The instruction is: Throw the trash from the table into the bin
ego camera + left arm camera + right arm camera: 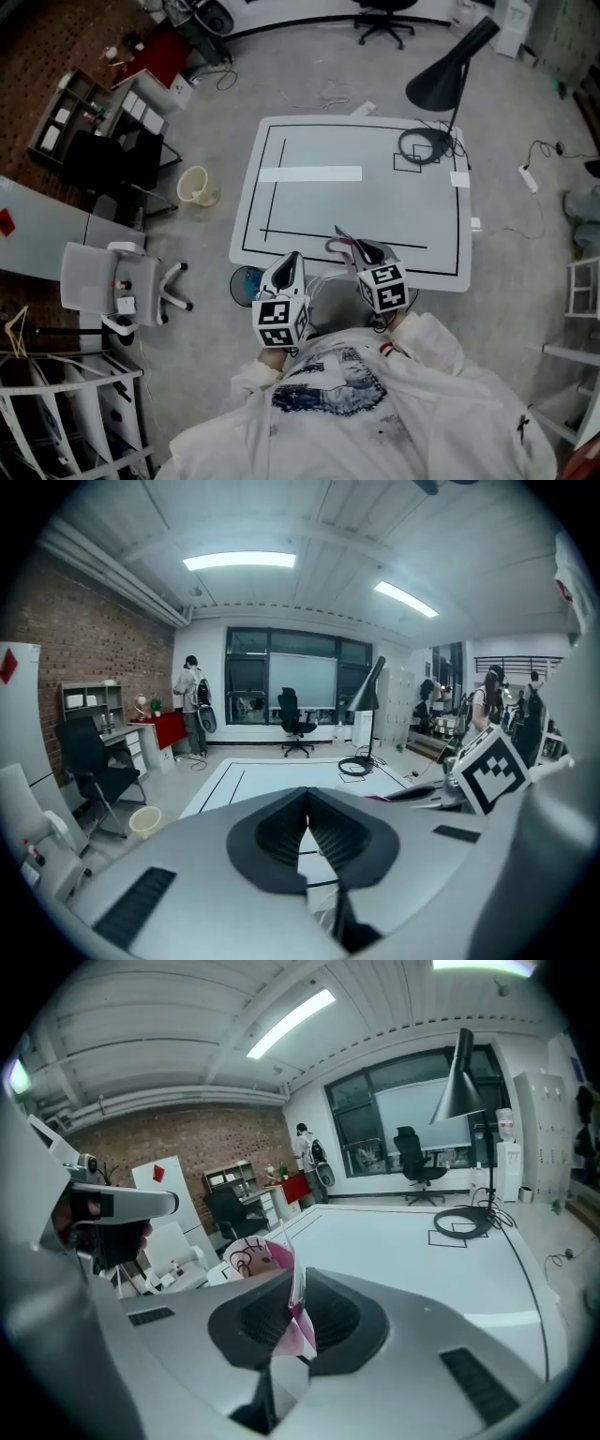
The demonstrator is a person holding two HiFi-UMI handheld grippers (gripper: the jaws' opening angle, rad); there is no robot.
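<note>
Big open office with a grey concrete floor, brick wall and dark windows running along the back. Over on the left a white office chair is sitting by a desk, and a little past it a small cream waste bin is standing on the floor, apart from the table's left edge. Something round and bluish is lying by the table's near left corner; can't tell what it is.

The person in the white top is standing at the near edge of the white table, the one with black tape lines and a white strip on it. They're holding both grippers out side by side over that near edge. The left gripper is carrying nothing, its jaws pressed together with no gap showing. The right gripper is pinching a crumpled pink-and-white wrapper between its pads, so the trash is hanging in the jaws above the table's front edge, well apart from the cream bin.

Further right, a black floor lamp is leaning over the far right corner, with a coiled black cable lying on the tabletop under it.
</note>
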